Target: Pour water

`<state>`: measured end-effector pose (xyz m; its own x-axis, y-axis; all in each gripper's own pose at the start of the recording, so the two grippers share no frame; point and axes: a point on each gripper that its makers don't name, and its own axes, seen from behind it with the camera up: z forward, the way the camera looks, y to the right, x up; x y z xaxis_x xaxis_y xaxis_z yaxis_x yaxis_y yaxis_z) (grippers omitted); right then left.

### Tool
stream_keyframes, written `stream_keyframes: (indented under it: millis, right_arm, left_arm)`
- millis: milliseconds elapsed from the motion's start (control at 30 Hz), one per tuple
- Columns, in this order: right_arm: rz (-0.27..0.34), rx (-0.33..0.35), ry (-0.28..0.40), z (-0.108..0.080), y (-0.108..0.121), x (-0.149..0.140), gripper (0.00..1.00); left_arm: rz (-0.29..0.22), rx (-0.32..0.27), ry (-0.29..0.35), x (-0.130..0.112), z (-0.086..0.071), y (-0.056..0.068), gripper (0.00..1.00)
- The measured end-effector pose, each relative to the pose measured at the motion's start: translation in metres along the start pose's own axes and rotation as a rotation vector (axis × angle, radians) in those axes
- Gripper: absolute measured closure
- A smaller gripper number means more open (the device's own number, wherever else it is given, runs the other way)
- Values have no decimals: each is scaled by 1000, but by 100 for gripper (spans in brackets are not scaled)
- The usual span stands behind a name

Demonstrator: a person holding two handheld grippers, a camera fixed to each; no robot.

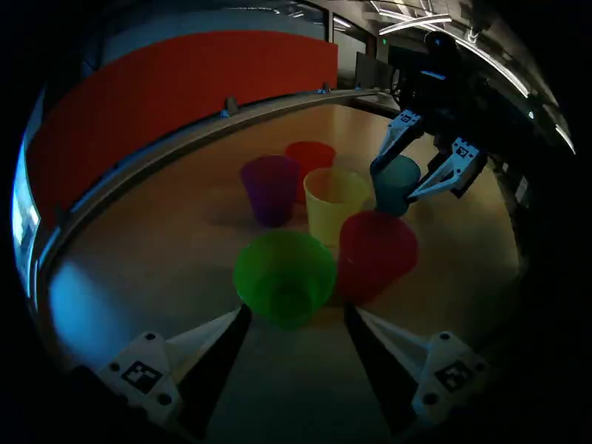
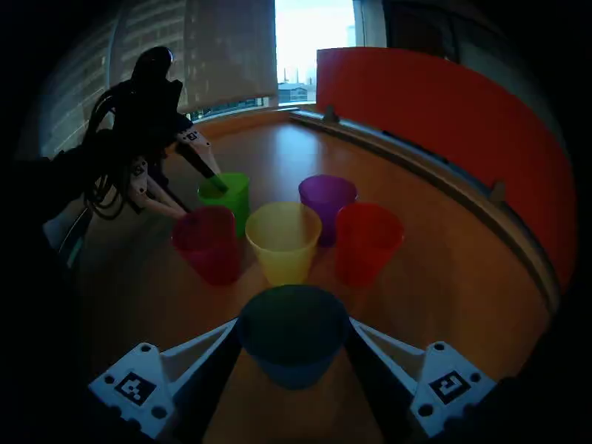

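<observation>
Six plastic cups stand bunched on a wooden table [image 1: 148,251]. In the left gripper view the green cup [image 1: 285,277] sits just at the tips of my left gripper [image 1: 296,309], which is open, with a gap at the right finger. Behind it are a dark red cup [image 1: 376,255], a yellow cup [image 1: 334,203], a purple cup [image 1: 270,189] and an orange-red cup [image 1: 311,155]. In the right gripper view my right gripper [image 2: 294,323] is shut on the dark teal cup [image 2: 294,344], both fingertips against its rim. That right gripper [image 1: 392,183] straddles the teal cup [image 1: 396,181] across the table.
A red partition panel [image 1: 185,81] runs along the table's far edge behind a metal rail [image 1: 222,122]. A bright window [image 2: 311,37] lies beyond the table. The hand-held left gripper [image 2: 203,200] with dangling cables reaches in beside the green cup [image 2: 226,196].
</observation>
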<state>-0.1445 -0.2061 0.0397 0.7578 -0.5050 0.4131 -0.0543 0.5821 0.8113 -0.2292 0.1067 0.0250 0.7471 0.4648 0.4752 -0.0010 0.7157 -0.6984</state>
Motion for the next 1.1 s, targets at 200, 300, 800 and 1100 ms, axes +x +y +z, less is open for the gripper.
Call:
stream_keyframes:
  millis: [200,300,800,1100]
  right_arm:
    - [20,-15,-4,-7,2,-11,6]
    - [25,-25,-8,-9,3,-16,6]
    - [29,-69,9,-25,4,-16,0]
    - [37,-99,34,-49,-4,-16,0]
  left_arm:
    - [-4,0,-2,-3,-1,3,7]
    - [-6,3,-2,-3,-1,3,7]
    - [-22,38,-7,-10,-11,-3,6]
    - [-39,79,32,-12,-34,-2,6]
